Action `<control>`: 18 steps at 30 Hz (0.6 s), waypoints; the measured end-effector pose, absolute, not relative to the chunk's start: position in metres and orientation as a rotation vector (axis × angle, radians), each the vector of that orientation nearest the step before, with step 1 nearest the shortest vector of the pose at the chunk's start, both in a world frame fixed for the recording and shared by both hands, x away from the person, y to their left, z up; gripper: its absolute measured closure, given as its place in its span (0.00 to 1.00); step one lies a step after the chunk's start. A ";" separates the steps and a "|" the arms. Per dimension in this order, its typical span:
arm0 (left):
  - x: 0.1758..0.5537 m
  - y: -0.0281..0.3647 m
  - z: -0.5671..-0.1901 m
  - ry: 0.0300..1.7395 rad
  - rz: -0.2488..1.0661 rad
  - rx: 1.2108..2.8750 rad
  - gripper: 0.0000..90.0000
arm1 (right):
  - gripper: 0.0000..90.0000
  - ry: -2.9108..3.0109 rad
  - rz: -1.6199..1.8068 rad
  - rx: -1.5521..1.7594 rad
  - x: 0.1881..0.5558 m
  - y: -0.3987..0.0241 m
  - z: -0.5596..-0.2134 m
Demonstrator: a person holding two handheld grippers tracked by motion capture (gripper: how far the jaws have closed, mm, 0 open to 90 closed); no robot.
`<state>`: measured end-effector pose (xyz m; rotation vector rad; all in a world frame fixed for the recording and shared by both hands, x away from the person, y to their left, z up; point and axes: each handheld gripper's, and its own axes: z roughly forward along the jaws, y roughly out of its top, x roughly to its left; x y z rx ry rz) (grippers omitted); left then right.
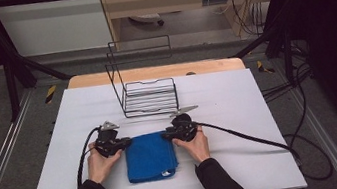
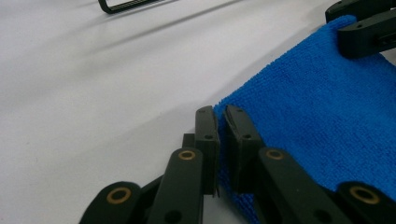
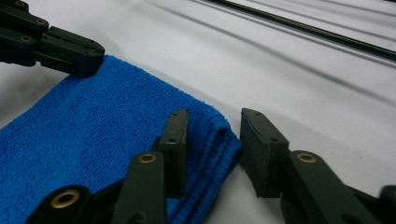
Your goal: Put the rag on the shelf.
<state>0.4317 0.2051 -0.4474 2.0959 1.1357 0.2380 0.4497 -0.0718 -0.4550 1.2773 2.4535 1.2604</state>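
Dim room with dark edges, evenly lit white table [image 1: 242, 129], soft shadows, slightly soft close-ups

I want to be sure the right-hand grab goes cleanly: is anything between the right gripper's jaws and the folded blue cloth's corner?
Nothing visible. The right gripper straddles the far corner of the folded blue microfibre cloth, one jaw on top, the other just off its edge on the bare white table.
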 end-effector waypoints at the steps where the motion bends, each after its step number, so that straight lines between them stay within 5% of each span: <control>1: 0.432 0.205 -0.447 1.133 0.239 2.097 0.93 | 0.75 2.463 1.254 1.284 0.449 -0.070 -0.454; 9: 0.431 0.206 -0.448 1.134 0.230 2.087 0.93 | 0.91 2.505 1.259 1.358 0.451 -0.069 -0.454; 18: 0.430 0.211 -0.444 1.133 0.203 2.049 0.96 | 0.93 2.507 1.274 1.363 0.449 -0.071 -0.448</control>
